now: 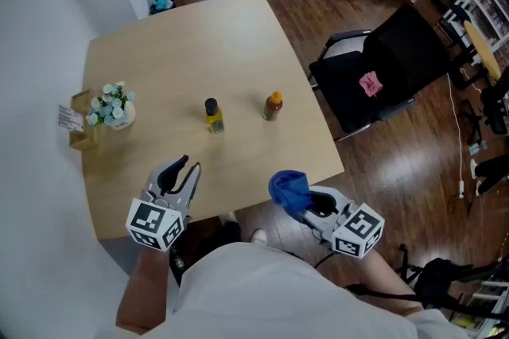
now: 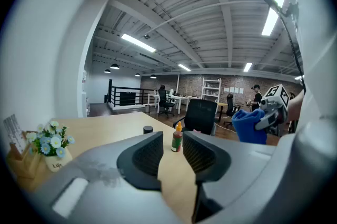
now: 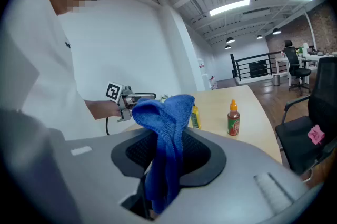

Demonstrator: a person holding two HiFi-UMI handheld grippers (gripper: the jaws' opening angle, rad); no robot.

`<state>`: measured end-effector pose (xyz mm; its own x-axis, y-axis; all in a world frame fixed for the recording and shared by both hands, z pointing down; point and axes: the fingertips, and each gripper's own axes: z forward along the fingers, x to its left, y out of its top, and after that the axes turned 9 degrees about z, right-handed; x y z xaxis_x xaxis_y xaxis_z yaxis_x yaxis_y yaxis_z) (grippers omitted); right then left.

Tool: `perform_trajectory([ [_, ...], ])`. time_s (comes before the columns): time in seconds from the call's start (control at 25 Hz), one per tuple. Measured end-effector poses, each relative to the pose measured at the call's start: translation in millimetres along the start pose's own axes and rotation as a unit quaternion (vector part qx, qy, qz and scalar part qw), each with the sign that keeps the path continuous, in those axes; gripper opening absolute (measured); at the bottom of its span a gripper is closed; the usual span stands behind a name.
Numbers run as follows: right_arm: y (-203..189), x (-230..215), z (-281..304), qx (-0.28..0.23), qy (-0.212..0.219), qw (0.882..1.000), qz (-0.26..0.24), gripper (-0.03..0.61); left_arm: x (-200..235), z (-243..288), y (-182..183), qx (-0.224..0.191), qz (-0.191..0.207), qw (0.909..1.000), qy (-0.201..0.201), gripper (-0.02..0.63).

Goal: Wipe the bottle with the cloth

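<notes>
Two small bottles stand in the middle of the light wood table point(image 1: 199, 43): a yellow one with a black cap point(image 1: 212, 116) and a red sauce bottle with an orange cap point(image 1: 273, 106). My left gripper point(image 1: 188, 165) hovers over the table's near edge, pointing at the bottles; its jaws are drawn close together with nothing between them. In the left gripper view the red bottle point(image 2: 177, 140) shows just beyond the left gripper point(image 2: 172, 139). My right gripper point(image 1: 298, 198) is off the table's near right corner, shut on a bunched blue cloth point(image 1: 288, 188). In the right gripper view the cloth point(image 3: 166, 118) stands up from that gripper point(image 3: 168, 149).
A white pot of pale flowers point(image 1: 114, 108) and a wooden card holder point(image 1: 78, 126) sit at the table's left edge by the wall. A black office chair point(image 1: 390, 71) with a pink item point(image 1: 370, 83) on it stands right of the table on the wood floor.
</notes>
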<state>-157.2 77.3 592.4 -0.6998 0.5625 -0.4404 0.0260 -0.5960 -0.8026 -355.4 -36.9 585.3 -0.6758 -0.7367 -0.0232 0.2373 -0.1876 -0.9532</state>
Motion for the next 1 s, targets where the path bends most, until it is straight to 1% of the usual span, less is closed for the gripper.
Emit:
perform_trajectory([
  [0.16,32,-11,39,-0.001,-0.009,1.000,0.000,0.124,40,30,1,0.002,0.018,0.9998,-0.012,0.124],
  [0.28,44,-15,68,0.010,-0.009,1.000,-0.004,0.124,64,57,-5,0.005,0.032,0.9992,-0.025,0.141],
  [0.4,50,-20,89,0.024,-0.009,1.000,-0.004,0.124,79,89,-16,0.015,0.048,0.9982,-0.035,0.180],
  [0.52,55,-25,99,0.039,-0.001,0.999,0.000,0.124,85,119,-27,0.028,0.051,0.9976,-0.036,0.210],
  [0.64,60,-37,105,0.047,0.011,0.999,-0.001,0.124,91,149,-35,0.042,0.057,0.9970,-0.030,0.213],
  [0.72,66,-46,104,0.053,0.020,0.998,-0.006,0.124,91,166,-40,0.055,0.057,0.9966,-0.023,0.232],
  [0.92,76,-75,93,0.054,0.038,0.998,-0.010,0.124,93,188,-53,0.078,0.037,0.9962,0.011,0.232],
  [1.0,77,-88,87,0.054,0.041,0.998,-0.005,0.124,96,193,-58,0.083,0.023,0.9959,0.027,0.229],
])
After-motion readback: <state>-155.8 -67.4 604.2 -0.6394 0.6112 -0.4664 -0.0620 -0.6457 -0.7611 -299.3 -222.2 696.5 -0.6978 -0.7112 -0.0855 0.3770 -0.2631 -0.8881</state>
